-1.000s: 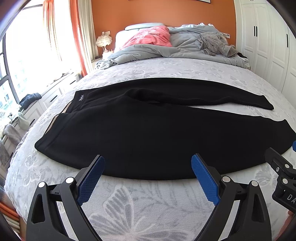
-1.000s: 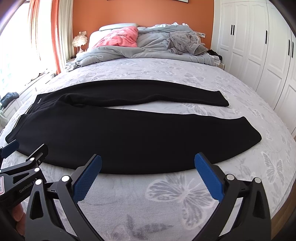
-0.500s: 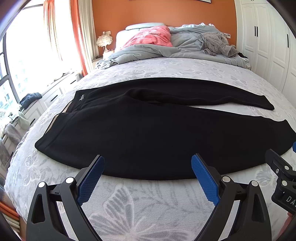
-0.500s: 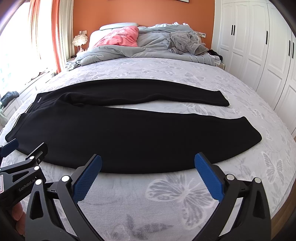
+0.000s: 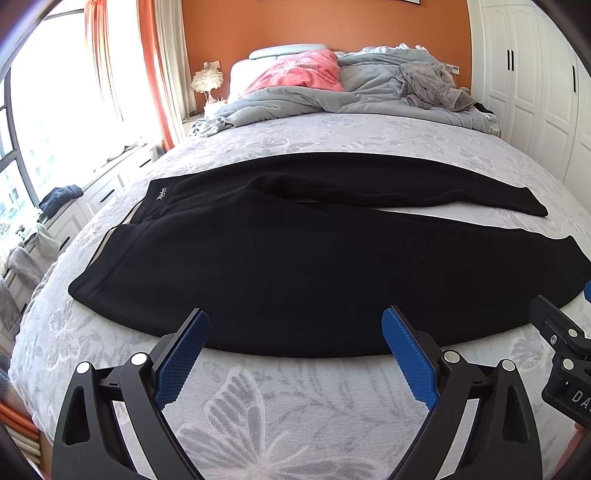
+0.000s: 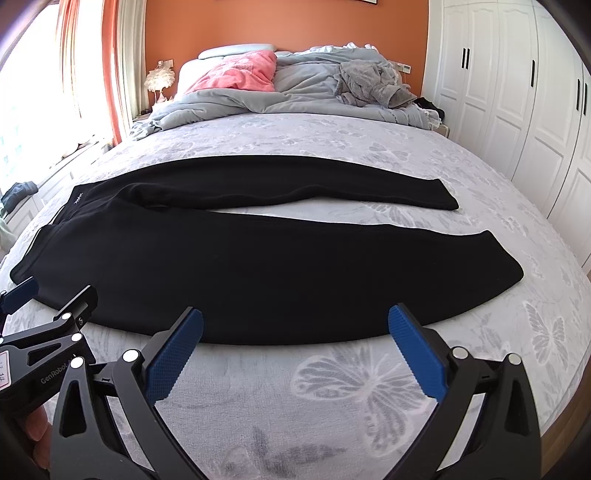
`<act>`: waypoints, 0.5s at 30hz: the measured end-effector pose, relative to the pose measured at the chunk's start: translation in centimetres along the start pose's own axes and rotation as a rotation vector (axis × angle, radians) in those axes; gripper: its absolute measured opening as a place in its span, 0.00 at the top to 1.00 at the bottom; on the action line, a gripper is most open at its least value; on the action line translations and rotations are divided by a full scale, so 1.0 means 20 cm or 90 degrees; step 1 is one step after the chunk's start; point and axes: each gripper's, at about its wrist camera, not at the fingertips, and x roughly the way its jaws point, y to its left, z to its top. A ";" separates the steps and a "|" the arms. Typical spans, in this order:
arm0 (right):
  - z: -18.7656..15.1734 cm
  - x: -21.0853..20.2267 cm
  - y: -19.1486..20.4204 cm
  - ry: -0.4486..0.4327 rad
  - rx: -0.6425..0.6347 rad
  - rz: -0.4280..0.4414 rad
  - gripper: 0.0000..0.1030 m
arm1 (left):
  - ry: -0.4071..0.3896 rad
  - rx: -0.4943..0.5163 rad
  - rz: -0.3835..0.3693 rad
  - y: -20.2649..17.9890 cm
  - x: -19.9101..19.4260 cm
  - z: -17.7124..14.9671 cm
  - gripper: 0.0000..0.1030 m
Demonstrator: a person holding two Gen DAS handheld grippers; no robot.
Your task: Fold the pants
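Black pants point(image 5: 295, 266) lie flat across the centre of the frame on a grey butterfly-print bedspread point(image 5: 258, 417), waistband at left, legs running right. Left gripper point(image 5: 295, 332) and right gripper point(image 6: 295, 328) sit at bottom, jaws spread wide, holding nothing. Upper frame: rumpled grey duvet point(image 6: 295, 88), pink pillow point(image 6: 240, 74), orange wall point(image 6: 295, 22). White wardrobes point(image 6: 517, 92) at right.
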 end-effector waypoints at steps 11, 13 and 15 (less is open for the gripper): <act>0.00 0.00 0.00 -0.001 -0.002 -0.004 0.04 | -0.002 0.001 0.003 0.00 0.00 -0.01 0.10; -0.01 0.00 0.00 -0.001 -0.002 -0.005 0.04 | -0.001 0.001 0.002 -0.01 0.00 0.00 0.11; -0.01 0.00 0.00 0.000 -0.002 -0.004 0.04 | -0.002 0.001 0.003 -0.01 0.00 0.00 0.11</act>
